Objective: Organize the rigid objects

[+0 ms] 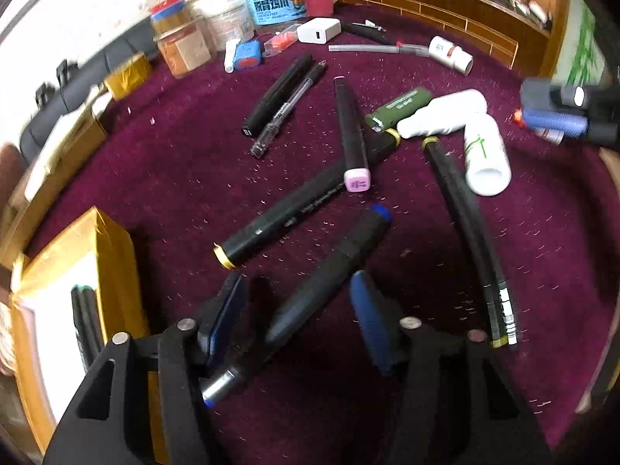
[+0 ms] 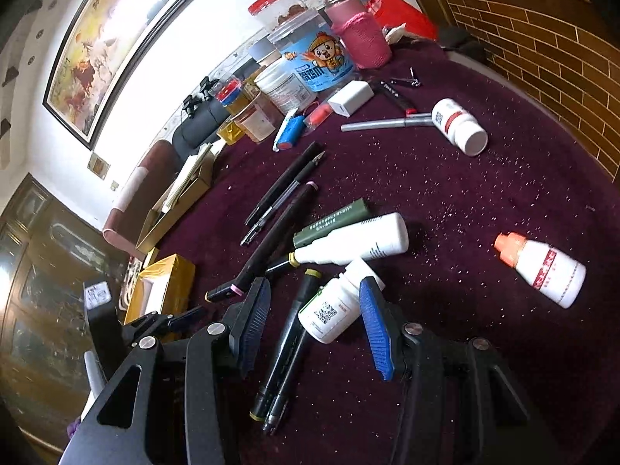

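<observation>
A blue-capped marker (image 1: 329,271) is framed between the spread fingers of the left gripper (image 1: 298,310) on a maroon tablecloth (image 1: 174,162), beside a gold box (image 1: 112,240). The right gripper (image 2: 314,317) (fingers also wide, nothing gripped) is positioned over a white QR-coded bottle (image 2: 333,310) lying beside 2 black markers (image 2: 286,345).

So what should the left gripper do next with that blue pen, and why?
Probably close the left gripper on the blue-capped marker. The marker lies between the open jaws on the purple cloth, not yet squeezed. The gold box beside it already holds dark pens, so it likely goes there.
</observation>
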The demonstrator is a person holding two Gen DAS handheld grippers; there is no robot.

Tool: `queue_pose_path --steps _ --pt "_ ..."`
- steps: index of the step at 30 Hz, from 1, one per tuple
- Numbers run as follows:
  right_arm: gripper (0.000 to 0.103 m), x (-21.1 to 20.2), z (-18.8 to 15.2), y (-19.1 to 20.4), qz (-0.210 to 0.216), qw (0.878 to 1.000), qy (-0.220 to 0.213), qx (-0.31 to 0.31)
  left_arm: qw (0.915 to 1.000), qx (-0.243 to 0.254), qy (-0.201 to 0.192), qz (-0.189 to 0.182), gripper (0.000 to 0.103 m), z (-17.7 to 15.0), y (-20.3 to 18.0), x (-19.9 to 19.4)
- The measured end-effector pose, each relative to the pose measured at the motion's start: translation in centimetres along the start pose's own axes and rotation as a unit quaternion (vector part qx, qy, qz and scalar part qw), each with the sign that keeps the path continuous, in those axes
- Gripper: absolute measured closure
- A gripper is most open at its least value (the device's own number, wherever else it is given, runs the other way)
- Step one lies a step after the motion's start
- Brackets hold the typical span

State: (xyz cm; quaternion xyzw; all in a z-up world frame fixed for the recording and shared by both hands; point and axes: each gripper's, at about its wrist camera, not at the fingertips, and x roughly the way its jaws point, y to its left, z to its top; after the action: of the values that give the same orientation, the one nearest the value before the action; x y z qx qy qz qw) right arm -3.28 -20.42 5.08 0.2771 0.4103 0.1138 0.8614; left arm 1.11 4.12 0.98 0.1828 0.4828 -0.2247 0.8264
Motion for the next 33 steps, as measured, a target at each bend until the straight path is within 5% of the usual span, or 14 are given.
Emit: queue_pose_path --steps 3,11,15,25,31,33 --pt "0.060 0.2 -0.6 -0.1 0.006 1.000 0.006 -0.003 0.9995 -0.001 0.007 -0.032 0.091 -0.9 -0.8 -0.7" --pt "0.060 1.1 -1.2 -0.2 0.013 1.000 0.019 -0.001 0.9994 0.009 -0.032 0.009 0.091 -2.7 -3.4 -1.7" --pt "0.060 1.2 -0.4 0.9 0.016 1.000 0.023 -0.007 0.9980 -0.034 -0.048 -0.022 0.091 -3.3 -2.6 -2.2" --pt "0.060 7.6 4.0 5.5 -0.019 0.997 0.066 -0.037 0.9692 -0.153 -0.137 -0.136 0.091 -6.6 1.1 -7.5" --pt "0.061 13.9 4.8 7.6 -0.089 0.989 0.103 -0.054 0.9522 -0.195 -0.177 -0.155 0.091 -8.4 4.7 -11.5" --pt "0.078 15.3 4.6 7.7 -0.096 0.987 0.118 -0.057 0.9478 -0.214 -0.183 -0.150 0.091 -9.0 6.4 -12.3"
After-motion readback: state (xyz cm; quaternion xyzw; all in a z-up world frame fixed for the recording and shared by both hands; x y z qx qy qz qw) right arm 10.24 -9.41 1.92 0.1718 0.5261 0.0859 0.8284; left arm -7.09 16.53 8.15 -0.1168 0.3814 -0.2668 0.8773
